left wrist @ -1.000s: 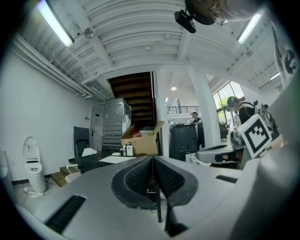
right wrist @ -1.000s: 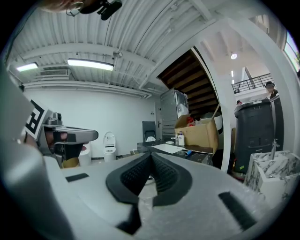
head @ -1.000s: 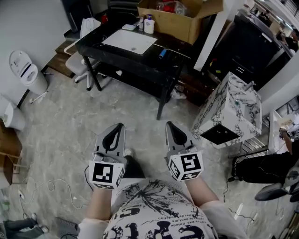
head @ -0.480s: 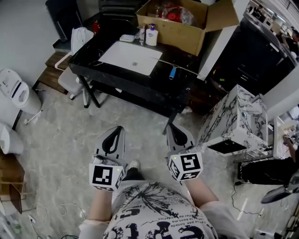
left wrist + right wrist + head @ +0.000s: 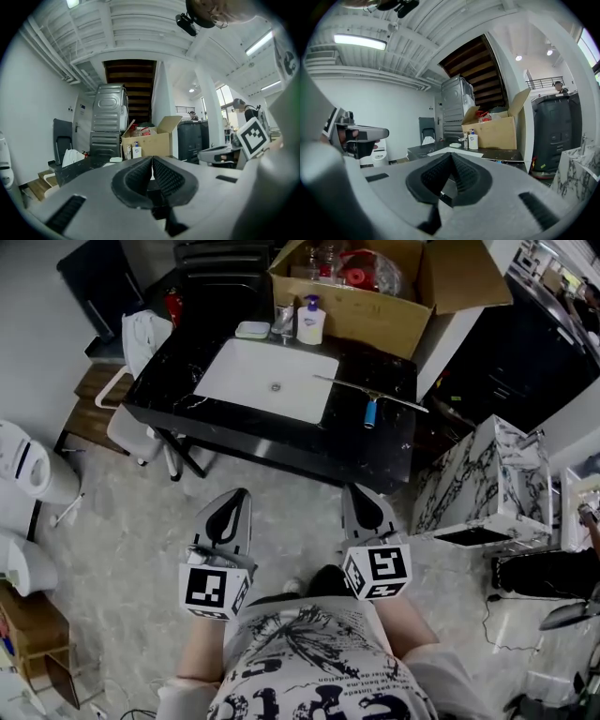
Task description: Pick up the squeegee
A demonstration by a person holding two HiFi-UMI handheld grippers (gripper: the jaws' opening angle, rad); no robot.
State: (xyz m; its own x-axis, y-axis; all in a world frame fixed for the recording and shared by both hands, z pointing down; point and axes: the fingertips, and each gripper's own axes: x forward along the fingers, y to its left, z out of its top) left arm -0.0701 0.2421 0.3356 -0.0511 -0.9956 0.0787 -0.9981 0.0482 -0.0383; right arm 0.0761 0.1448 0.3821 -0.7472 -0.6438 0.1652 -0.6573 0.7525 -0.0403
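The squeegee (image 5: pixel 371 405), a long thin blade with a short blue handle, lies on the black counter (image 5: pixel 375 451) just right of the white sink (image 5: pixel 267 381). Both grippers are held out level over the floor, short of the counter's near edge. In the head view my left gripper (image 5: pixel 238 494) is in front of the sink and my right gripper (image 5: pixel 355 489) is below the squeegee. Each is shut with nothing between its pads, as seen in the left gripper view (image 5: pixel 152 159) and the right gripper view (image 5: pixel 451 155).
An open cardboard box (image 5: pixel 375 296) and a soap bottle (image 5: pixel 311 322) stand at the counter's back. A marble-patterned cabinet (image 5: pixel 478 484) is close on the right. A white chair (image 5: pixel 141 343) and white toilets (image 5: pixel 23 465) are on the left.
The person has walked toward the counter, so it and the squeegee now sit much nearer both grippers. The jaws have stayed shut.
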